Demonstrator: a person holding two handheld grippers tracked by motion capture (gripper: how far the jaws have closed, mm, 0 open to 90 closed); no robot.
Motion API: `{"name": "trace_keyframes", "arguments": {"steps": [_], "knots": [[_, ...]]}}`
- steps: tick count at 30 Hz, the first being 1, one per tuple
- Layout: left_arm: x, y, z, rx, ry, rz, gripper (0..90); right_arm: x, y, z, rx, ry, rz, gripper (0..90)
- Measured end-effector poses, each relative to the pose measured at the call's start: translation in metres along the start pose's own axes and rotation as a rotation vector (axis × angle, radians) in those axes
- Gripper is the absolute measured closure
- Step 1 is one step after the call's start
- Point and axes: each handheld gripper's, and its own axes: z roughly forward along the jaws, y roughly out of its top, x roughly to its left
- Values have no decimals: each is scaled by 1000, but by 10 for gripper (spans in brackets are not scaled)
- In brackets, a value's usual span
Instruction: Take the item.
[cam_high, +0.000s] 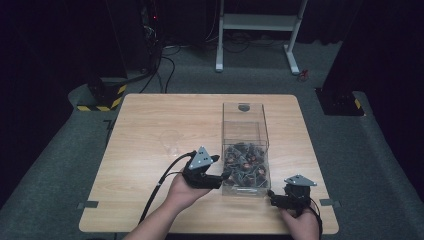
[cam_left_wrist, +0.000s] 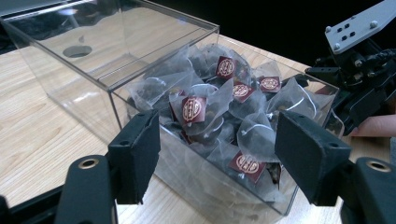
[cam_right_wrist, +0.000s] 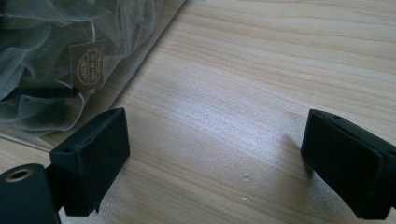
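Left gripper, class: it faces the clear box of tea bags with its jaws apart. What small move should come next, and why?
Probably ease the left gripper forward and down over the clear box toward the top tea bag. Its jaws stand open and empty, short of the heap, and the box is open above the bags. The right gripper is open over bare table.

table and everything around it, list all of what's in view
table: one, light wood, centre
clear box: one, see-through, right of table middle
tea bags: many, gauzy with dark red tags, heaped in the box's near end
glass: one, clear, left of the box
white frame: one, on the floor behind the table
left gripper: black, open, at the box's near left corner
right gripper: black, open, near right of the box
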Motion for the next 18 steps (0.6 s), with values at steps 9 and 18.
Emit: {"name": "trace_keyframes", "arguments": {"steps": [9,18], "knots": [[-2,4,9,-5,-20,6,403,0,0,0,-1,3,-6,78],[-4,5,18,10,-14,40,594,0,0,0,-3,5,-12,78]]}}
